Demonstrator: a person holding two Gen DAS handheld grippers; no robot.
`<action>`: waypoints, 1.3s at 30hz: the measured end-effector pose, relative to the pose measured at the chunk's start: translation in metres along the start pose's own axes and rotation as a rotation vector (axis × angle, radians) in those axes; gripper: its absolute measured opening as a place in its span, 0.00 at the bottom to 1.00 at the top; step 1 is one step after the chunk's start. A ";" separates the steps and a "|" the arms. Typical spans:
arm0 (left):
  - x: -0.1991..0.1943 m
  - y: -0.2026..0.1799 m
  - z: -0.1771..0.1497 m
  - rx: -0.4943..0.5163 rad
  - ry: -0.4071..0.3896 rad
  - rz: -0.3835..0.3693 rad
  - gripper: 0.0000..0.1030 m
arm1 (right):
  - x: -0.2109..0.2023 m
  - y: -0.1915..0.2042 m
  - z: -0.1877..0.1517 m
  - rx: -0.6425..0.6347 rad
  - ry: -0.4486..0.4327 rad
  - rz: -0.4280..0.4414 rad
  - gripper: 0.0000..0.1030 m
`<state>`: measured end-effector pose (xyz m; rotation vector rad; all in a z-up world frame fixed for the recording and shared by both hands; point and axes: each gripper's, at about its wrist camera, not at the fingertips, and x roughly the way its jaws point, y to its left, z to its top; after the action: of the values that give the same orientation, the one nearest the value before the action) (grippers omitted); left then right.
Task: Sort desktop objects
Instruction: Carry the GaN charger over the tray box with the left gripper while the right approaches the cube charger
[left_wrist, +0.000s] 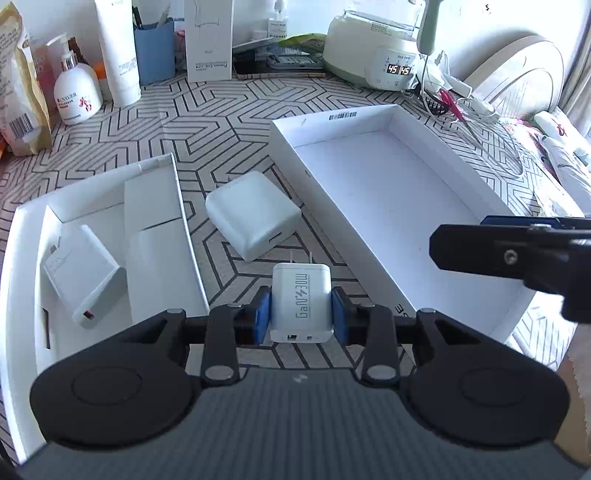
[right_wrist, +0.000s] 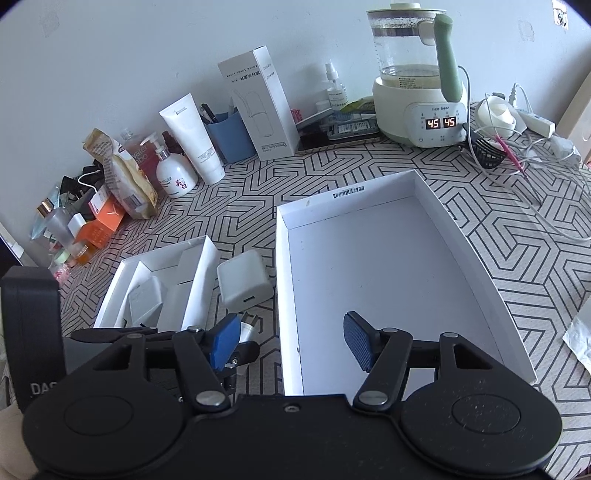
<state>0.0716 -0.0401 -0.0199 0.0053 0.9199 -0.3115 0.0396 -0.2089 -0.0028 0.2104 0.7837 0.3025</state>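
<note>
Left hand-held gripper (left_wrist: 301, 314) clamped on GaN 30W charger (left_wrist: 301, 302), blue pads (left_wrist: 263, 317) on both sides, prongs pointing away, held just above desk (left_wrist: 229, 110) in the gap between small white box (left_wrist: 186, 221) on left and large white tray (left_wrist: 480, 192) on right. Right hand-held gripper (right_wrist: 291, 341) spread apart, holding nothing, poised over near-left corner of large tray, its floor bare. Bigger white charger (left_wrist: 253, 216) flat on desk just ahead of held one, between the two box walls; another white adapter (left_wrist: 83, 275) tilted inside small box; clutter along far edge of desk, well apart.
</note>
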 end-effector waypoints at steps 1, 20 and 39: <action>-0.006 0.001 0.000 0.007 -0.016 0.002 0.32 | 0.000 0.000 -0.001 0.005 -0.001 -0.001 0.65; -0.077 0.079 -0.012 -0.116 -0.149 0.056 0.32 | 0.031 0.040 -0.005 -0.011 0.062 0.092 0.66; -0.047 0.116 -0.037 -0.182 -0.036 0.154 0.33 | 0.057 0.079 -0.002 -0.109 0.075 0.074 0.65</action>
<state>0.0468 0.0879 -0.0207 -0.0962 0.9041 -0.0842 0.0614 -0.1153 -0.0181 0.1268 0.8323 0.4242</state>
